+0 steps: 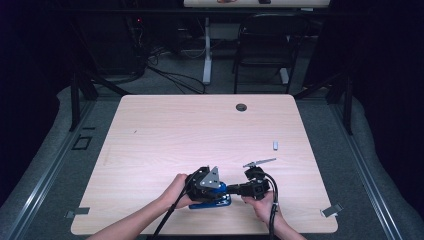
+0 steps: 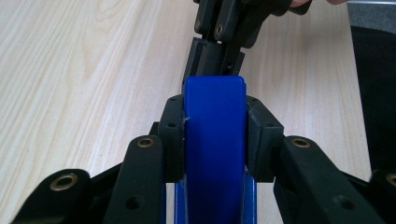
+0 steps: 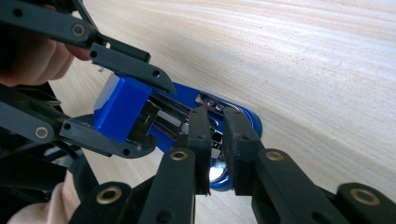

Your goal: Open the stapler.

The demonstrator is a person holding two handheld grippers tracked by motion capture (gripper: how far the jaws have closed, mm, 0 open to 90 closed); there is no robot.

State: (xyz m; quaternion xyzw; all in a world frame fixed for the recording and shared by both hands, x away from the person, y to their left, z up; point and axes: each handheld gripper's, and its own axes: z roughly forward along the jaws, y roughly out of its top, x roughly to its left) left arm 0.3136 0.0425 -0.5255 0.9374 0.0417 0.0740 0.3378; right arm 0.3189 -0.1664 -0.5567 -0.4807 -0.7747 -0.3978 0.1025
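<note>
A blue stapler (image 1: 210, 203) lies near the table's front edge. Its blue top arm (image 2: 215, 140) is raised off the base (image 3: 250, 119), so the metal staple rail (image 3: 163, 116) is exposed. My left gripper (image 1: 220, 194) comes in from the left and is shut on the sides of the top arm; in its own view the left gripper (image 2: 215, 123) pads press on both sides. My right gripper (image 1: 230, 189) reaches in from the right. In its own view the right gripper (image 3: 215, 135) has its jaws almost together, pinching the front of the metal rail.
A small white piece (image 1: 275, 145) lies at the table's right side, and a dark round grommet (image 1: 241, 107) sits near the far edge. The pale wooden table (image 1: 165, 135) has bare room behind the hands. A black chair (image 1: 265, 45) stands beyond it.
</note>
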